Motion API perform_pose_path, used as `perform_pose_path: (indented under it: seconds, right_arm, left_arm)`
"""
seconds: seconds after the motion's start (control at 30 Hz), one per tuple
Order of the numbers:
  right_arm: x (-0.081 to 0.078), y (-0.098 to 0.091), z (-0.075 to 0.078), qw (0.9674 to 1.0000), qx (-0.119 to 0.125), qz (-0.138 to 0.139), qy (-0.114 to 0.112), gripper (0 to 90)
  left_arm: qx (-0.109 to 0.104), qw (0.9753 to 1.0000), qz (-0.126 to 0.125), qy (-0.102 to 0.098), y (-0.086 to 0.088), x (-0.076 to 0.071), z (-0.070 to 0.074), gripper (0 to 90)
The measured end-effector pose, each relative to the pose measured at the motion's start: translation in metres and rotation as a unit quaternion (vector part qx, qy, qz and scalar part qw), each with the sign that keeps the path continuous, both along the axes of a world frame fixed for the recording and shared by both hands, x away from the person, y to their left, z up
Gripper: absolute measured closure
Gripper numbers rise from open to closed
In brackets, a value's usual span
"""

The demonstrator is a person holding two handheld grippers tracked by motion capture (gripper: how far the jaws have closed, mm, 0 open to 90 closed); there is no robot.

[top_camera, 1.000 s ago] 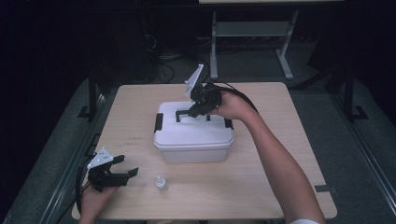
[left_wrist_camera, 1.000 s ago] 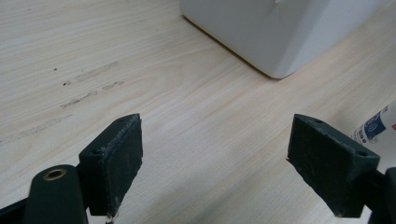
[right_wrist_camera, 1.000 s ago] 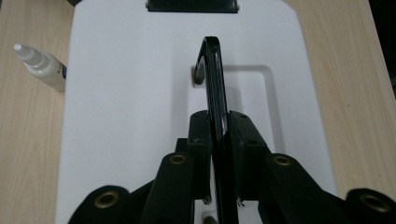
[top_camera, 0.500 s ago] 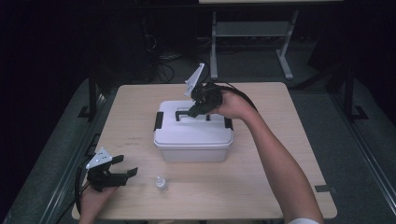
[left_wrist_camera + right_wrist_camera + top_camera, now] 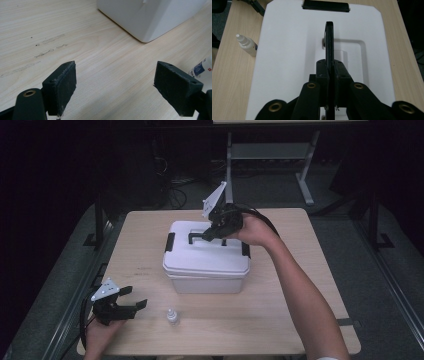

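A white lidded box stands in the middle of the wooden table. Its black carry handle stands upright on the lid. My right gripper is shut on that handle from the right. In the right gripper view the pads press both sides of the thin handle above the white lid. My left gripper rests open near the table's front left corner. Its jaws stand wide apart over bare wood. A small white dropper bottle stands just right of it.
Black latches sit on the box's two short sides, one of them beyond the handle. A box corner lies ahead of the left gripper and the bottle beside its right jaw. A metal stand rises behind the table.
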State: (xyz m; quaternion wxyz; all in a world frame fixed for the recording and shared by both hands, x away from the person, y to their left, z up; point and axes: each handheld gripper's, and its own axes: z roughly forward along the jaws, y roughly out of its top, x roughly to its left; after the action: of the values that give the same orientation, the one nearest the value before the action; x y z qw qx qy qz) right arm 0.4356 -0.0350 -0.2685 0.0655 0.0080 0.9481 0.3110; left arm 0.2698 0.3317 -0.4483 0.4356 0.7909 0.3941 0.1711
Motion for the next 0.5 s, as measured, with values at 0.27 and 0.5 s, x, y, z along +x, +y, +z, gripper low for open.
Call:
perform_pose_path:
  seconds: [0.27,0.5]
  right_arm:
    - [-0.012,-0.014,0.015,0.9999,-0.001,-0.002,-0.014,84.1]
    - [-0.025,-0.032,0.028,0.9996,-0.008,-0.01,-0.026,84.0]
  left_arm:
    - [-0.008,0.9999,0.003,-0.009,0.002,-0.001,0.002,17.7]
    - [-0.005,1.0,0.0,-0.008,0.001,-0.001,0.002,17.7]
